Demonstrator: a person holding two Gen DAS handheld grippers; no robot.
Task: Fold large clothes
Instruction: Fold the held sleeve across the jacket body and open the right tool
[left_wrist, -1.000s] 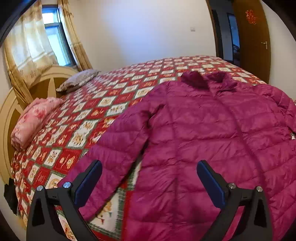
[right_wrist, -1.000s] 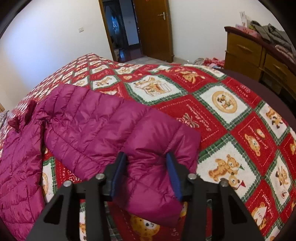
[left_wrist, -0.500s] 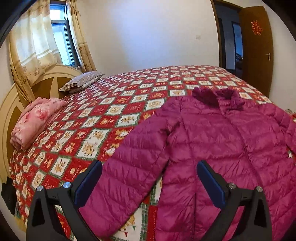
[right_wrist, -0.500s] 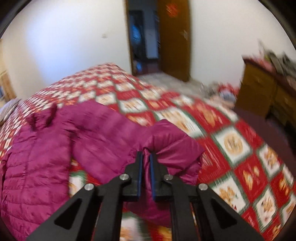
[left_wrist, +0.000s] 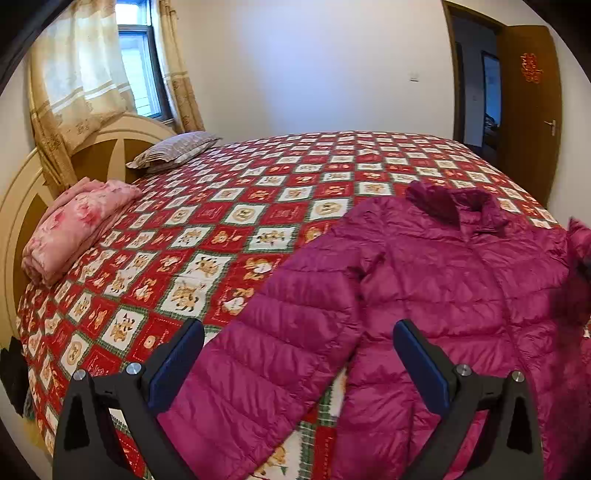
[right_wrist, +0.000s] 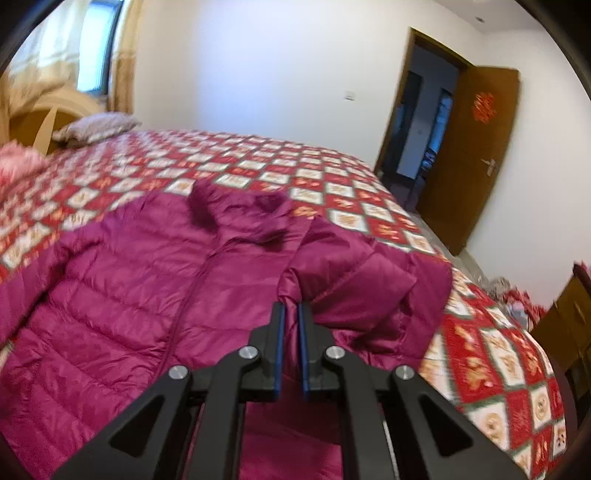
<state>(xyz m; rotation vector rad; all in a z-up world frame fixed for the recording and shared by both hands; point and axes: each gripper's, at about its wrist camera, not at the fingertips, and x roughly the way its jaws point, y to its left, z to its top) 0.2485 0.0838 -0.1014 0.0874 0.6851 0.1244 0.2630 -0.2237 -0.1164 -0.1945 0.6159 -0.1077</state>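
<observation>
Lying front-up on the quilt (left_wrist: 207, 236), collar toward the far wall: one magenta puffer jacket (left_wrist: 436, 280). Right gripper (right_wrist: 290, 314) is pinching the jacket's right sleeve (right_wrist: 354, 284), jaws nearly closed on the fabric, holding the sleeve bunched over the jacket's body. Left gripper (left_wrist: 297, 354) is hovering with jaws wide apart, gripping nothing, above the jacket's left sleeve (left_wrist: 266, 362), which is lying flat. Sitting at the quilt's headboard end: a pink folded blanket (left_wrist: 74, 229) and a pillow (left_wrist: 173, 149).

Patchwork quilt (left_wrist: 258, 221) (bear squares) — pink folded blanket (left_wrist: 74, 225), grey pillow (left_wrist: 173, 149).
</observation>
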